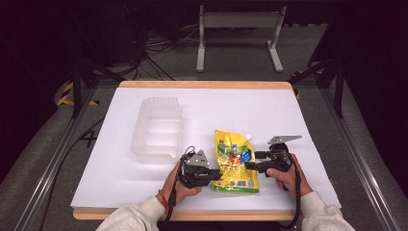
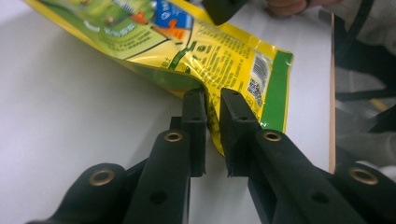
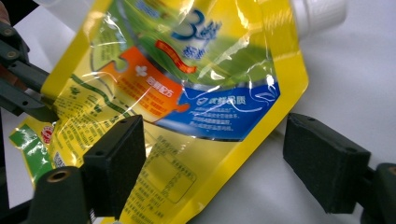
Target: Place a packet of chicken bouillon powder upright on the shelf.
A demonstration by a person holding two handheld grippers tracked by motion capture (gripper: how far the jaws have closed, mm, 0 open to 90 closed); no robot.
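A yellow and green spouted pouch (image 1: 234, 161) lies flat on the white table (image 1: 288, 110), its white cap (image 1: 248, 137) pointing away from me. My left gripper (image 1: 217, 175) is shut on the pouch's near left edge; in the left gripper view the pouch (image 2: 219, 56) edge is pinched between the two jaws of that gripper (image 2: 212, 116). My right gripper (image 1: 251, 160) stands open at the pouch's right side. In the right gripper view one jaw hangs over the pouch (image 3: 187, 70) and the other over bare table, with the gripper (image 3: 219, 163) straddling the pouch's edge.
A translucent plastic tray (image 1: 159, 130) with dividers stands left of the pouch, a little farther back. The table's wooden front edge (image 1: 240, 214) runs close behind both hands. A grey metal stand (image 1: 238, 33) is on the floor beyond the table.
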